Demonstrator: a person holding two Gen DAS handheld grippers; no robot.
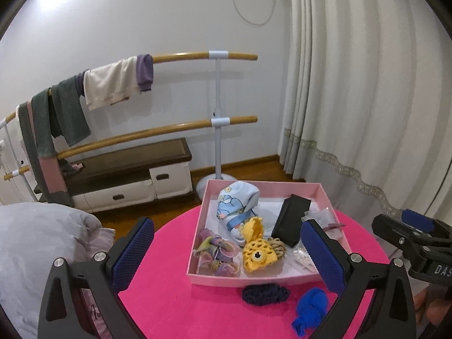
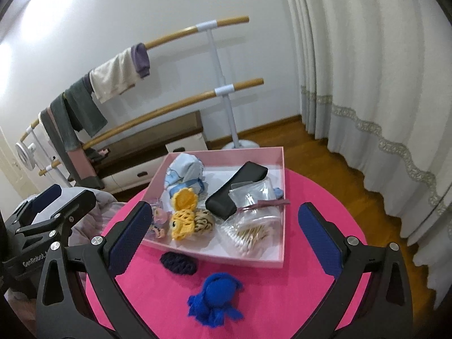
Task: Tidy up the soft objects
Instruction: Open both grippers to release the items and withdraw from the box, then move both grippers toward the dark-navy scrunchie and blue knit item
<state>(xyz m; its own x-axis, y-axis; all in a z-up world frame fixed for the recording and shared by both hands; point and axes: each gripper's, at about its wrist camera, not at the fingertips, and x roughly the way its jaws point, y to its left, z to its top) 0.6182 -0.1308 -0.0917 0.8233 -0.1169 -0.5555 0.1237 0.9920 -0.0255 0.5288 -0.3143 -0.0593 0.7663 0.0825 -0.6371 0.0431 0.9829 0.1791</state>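
Two grippers are over the round pink table [image 2: 325, 197], and both have their fingers spread wide with nothing between the pads. The left gripper [image 1: 226, 248] sits on the near-left side of the table; the right gripper [image 2: 226, 240] is on the near-right. From the left wrist view you can catch the right one poking in at the right edge, and the right wrist view shows the left one at its left edge.

The pink box [image 1: 197, 220] sits on the far half of the table and it's pretty packed — a light blue printed cloth bundle [image 1: 236, 203] at the far left, a yellow crochet piece [image 1: 255, 250] just near of it, a pastel scrunchie [image 1: 216, 254] in the near-left corner, and a tan scrunchie [image 2: 204, 221] right beside the yellow one. A black case [image 2: 236, 189] lies diagonally in the middle, with a clear bag [image 2: 252, 193] and a pack of cotton swabs [image 2: 248, 237] on the right side.

Out of the box, on the bare tabletop: a dark navy crochet scrunchie [image 2: 178, 262] just in front of the box's near wall, and a bright blue knit piece [image 2: 217, 296] nearer still — close to each other, not touching.

Behind it all there's a wooden double bar rack [image 1: 197, 56] with clothes draped on it, and white curtains [image 1: 367, 84] on the right.
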